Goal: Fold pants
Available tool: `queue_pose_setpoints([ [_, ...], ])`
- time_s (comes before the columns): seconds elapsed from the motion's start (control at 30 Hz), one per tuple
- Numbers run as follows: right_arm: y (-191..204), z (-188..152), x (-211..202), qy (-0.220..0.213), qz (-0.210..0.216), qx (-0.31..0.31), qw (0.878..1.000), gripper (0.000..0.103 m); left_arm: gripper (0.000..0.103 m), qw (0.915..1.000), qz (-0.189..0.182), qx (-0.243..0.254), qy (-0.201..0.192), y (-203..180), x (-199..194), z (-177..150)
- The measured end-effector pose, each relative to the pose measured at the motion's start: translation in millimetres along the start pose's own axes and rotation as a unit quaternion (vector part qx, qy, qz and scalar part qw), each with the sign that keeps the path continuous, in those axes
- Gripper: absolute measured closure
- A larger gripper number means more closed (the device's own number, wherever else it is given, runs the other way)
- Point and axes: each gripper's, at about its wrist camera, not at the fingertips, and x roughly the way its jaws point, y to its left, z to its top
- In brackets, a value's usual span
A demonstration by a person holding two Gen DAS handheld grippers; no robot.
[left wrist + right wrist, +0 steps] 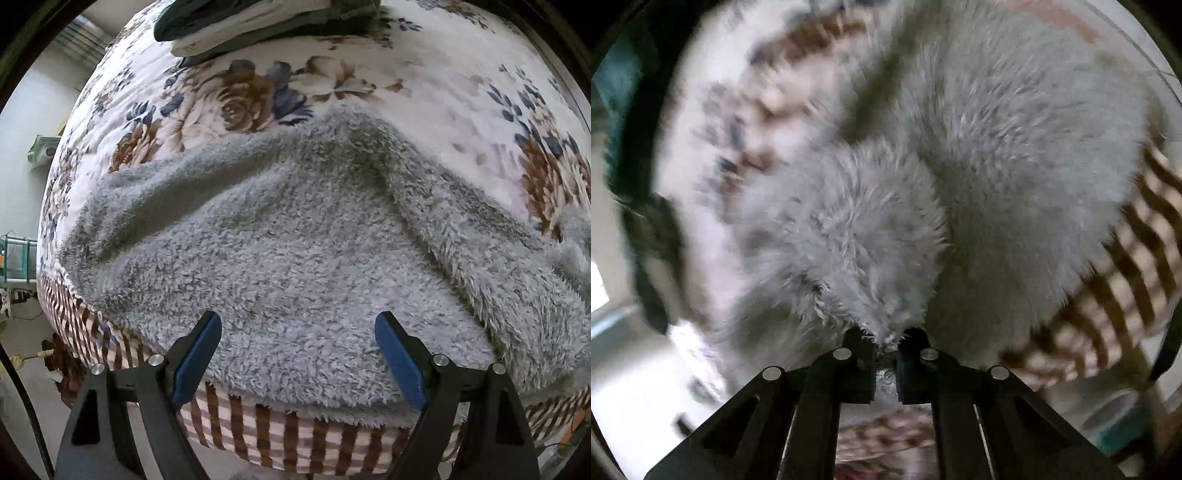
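The grey fluffy pants point(295, 236) lie spread on a floral bedspread point(461, 122), reaching the bed's near edge. My left gripper point(297, 354) is open, its blue pads on either side of the pants' near edge, holding nothing. In the right wrist view, my right gripper point(886, 345) is shut on a bunched fold of the grey pants point(857, 236) and holds it lifted above the rest of the fabric. That view is blurred by motion.
A stack of folded dark and white clothes point(258, 26) sits at the far side of the bed. The bed's brown-and-white checked side point(280, 435) hangs just below the pants. Floor and clutter point(22, 288) lie to the left.
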Motion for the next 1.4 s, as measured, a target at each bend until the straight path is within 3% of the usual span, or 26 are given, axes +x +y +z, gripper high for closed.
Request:
queue_pose_setpoints([
  [0.1, -12.4, -13.0, -60.2, -0.039, 0.037, 0.047, 0.997, 0.095, 0.018, 0.9999, -0.005, -0.009, 0.002, 4.8, -0.8, 4.0],
  [0.23, -22.7, -19.6, -106.6, -0.1, -0.007, 0.076, 0.992, 0.094, 0.018, 0.9996, -0.019, -0.019, 0.004, 5.4, -4.5, 9.9],
  [0.3, -28.5, -15.5, -104.9, -0.097, -0.015, 0.077, 0.992, 0.091, 0.018, 0.9996, -0.022, -0.015, -0.001, 0.4, -8.1, 12.3],
  [0.37, -17.6, -1.2, -78.1, -0.066, -0.005, 0.035, 0.997, 0.07, 0.018, 0.9996, -0.025, -0.011, -0.005, -6.3, -9.5, 14.2],
  [0.4, -12.2, 3.6, -67.0, -0.05, -0.003, 0.011, 0.999, 0.04, 0.018, 0.9996, -0.026, -0.008, -0.005, -9.1, -9.2, 15.1],
  [0.43, -6.6, 1.8, -57.0, -0.04, -0.001, -0.006, 0.999, 0.028, 0.018, 0.9996, -0.027, -0.005, -0.004, -12.3, -8.9, 15.4],
  [0.5, 0.8, -1.8, -43.6, -0.03, -0.026, -0.04, 0.998, 0.028, 0.018, 0.9996, -0.03, 0.001, -0.003, -17.7, -8.3, 16.1],
  [0.57, -1.5, -12.1, -46.2, -0.041, -0.015, -0.05, 0.998, 0.028, 0.018, 0.9995, -0.03, 0.009, -0.006, -21.8, -8.8, 16.8],
  [0.73, -44.2, -21.0, -62.0, -0.088, -0.057, 0.014, 0.994, 0.028, 0.018, 0.9991, -0.029, 0.025, -0.015, -30.8, -11.7, 16.4],
  [0.87, -90.6, -3.9, -20.0, -0.024, -0.029, 0.114, 0.993, 0.028, 0.018, 0.9987, -0.033, 0.035, -0.016, -43.4, -10.3, 14.4],
  [0.93, -100.0, 5.3, 2.0, -0.007, -0.025, 0.131, 0.991, 0.029, 0.018, 0.9985, -0.033, 0.041, -0.014, -50.9, -8.7, 13.7],
  [0.97, -103.9, 7.1, 9.1, -0.005, -0.017, 0.144, 0.989, 0.033, 0.018, 0.9985, -0.033, 0.043, -0.013, -54.0, -8.1, 13.3],
  [1.0, -107.7, 5.9, 11.9, -0.006, -0.016, 0.166, 0.986, 0.071, 0.018, 0.9984, -0.033, 0.044, -0.012, -56.0, -7.8, 13.1],
  [1.03, -109.4, 5.2, 12.6, -0.004, -0.014, 0.178, 0.984, 0.088, 0.018, 0.9983, -0.034, 0.046, -0.012, -58.0, -8.0, 13.0],
  [1.13, -111.0, -12.1, -22.6, -0.038, 0.016, 0.198, 0.979, 0.088, 0.018, 0.9981, -0.034, 0.049, -0.015, -61.5, -12.0, 13.4],
  [1.23, -101.6, -35.7, -69.8, -0.065, 0.032, 0.18, 0.981, 0.088, 0.018, 0.9981, -0.036, 0.048, -0.015, -62.9, -14.5, 15.0],
  [1.4, -76.7, -57.4, -116.5, -0.053, 0.046, 0.166, 0.984, 0.088, 0.018, 0.9978, -0.042, 0.048, -0.016, -64.1, -20.0, 17.5],
])
